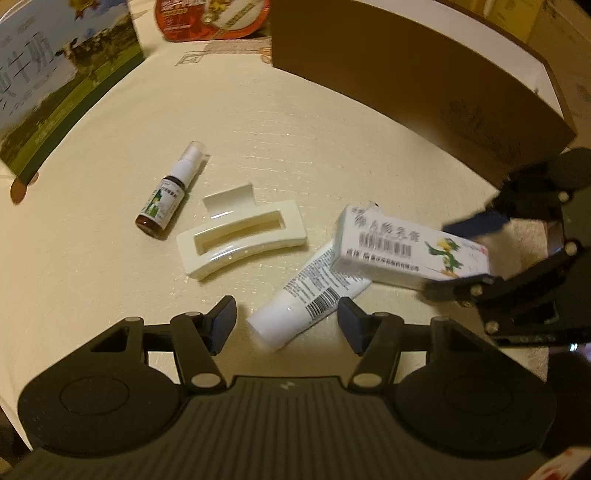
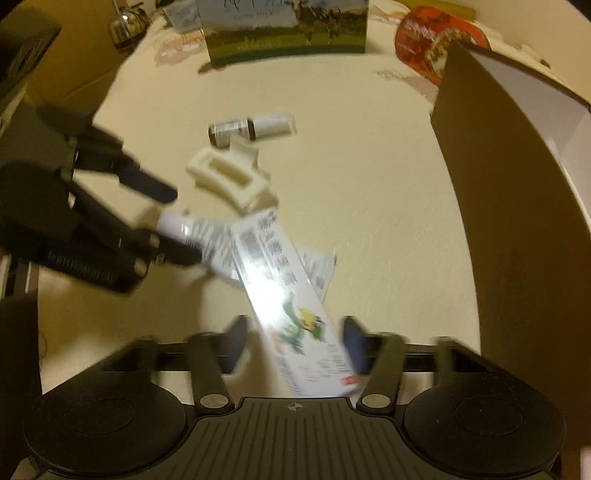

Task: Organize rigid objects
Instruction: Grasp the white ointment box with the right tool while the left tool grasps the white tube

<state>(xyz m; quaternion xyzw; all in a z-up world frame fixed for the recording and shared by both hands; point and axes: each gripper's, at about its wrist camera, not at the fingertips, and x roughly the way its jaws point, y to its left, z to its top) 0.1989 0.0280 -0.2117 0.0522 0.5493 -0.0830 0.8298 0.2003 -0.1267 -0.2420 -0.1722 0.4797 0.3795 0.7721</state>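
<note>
A white medicine carton (image 1: 410,251) with a barcode and green print lies across a white tube (image 1: 306,299) on the cream table. My right gripper (image 2: 293,347) has its jaws spread either side of the carton (image 2: 291,306); contact is blurred. It shows at the right of the left wrist view (image 1: 454,254). My left gripper (image 1: 284,325) is open, its jaws either side of the tube's cap end. A cream hair claw (image 1: 240,240) and a small brown spray bottle (image 1: 166,195) lie further left, also in the right wrist view: claw (image 2: 229,177), bottle (image 2: 251,129).
A brown open box (image 1: 424,81) with a white inside stands at the back right, also in the right wrist view (image 2: 517,206). A milk carton box (image 1: 55,81) stands at the left. A red food package (image 1: 210,18) lies behind. The table edge (image 2: 103,107) runs along the left.
</note>
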